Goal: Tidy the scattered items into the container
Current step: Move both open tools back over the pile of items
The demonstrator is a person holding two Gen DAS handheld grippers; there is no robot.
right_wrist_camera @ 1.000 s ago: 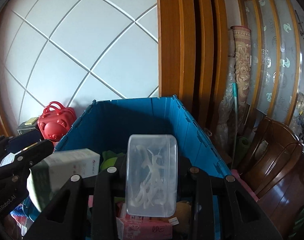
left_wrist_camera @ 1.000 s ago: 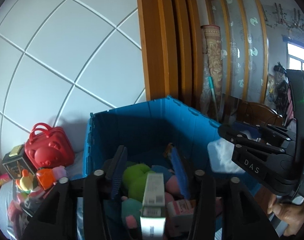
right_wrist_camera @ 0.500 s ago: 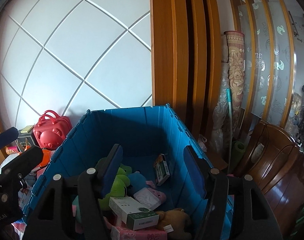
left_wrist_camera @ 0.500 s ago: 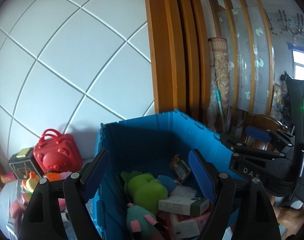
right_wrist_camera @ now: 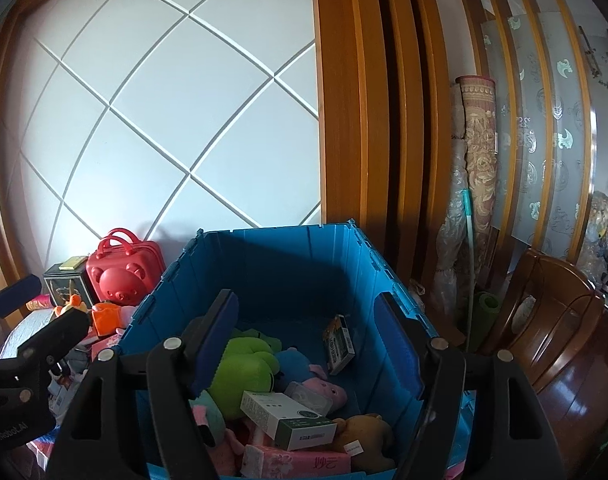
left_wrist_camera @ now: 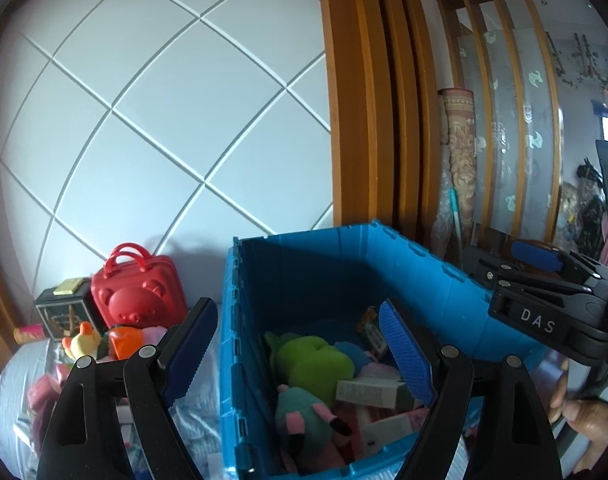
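A blue plastic crate (left_wrist_camera: 424, 272) (right_wrist_camera: 288, 256) stands against the wall and holds a green plush (right_wrist_camera: 244, 364), a white-and-green box (right_wrist_camera: 288, 414), a clear plastic box (right_wrist_camera: 308, 396), a brown plush (right_wrist_camera: 364, 436) and other toys. My left gripper (left_wrist_camera: 300, 356) is open and empty above the crate's left wall. My right gripper (right_wrist_camera: 308, 344) is open and empty above the crate. Each gripper shows at the edge of the other's view.
A red bear-face case (left_wrist_camera: 140, 292) (right_wrist_camera: 120, 272), a dark box (left_wrist_camera: 62, 312) and several small toys (left_wrist_camera: 116, 340) lie left of the crate. A rolled mat (right_wrist_camera: 476, 184) and a wooden chair (right_wrist_camera: 552, 320) stand to the right.
Both grippers opened and dropped their loads into the crate: the left its white-and-green box, the right its clear plastic box. Both then drew back and up.
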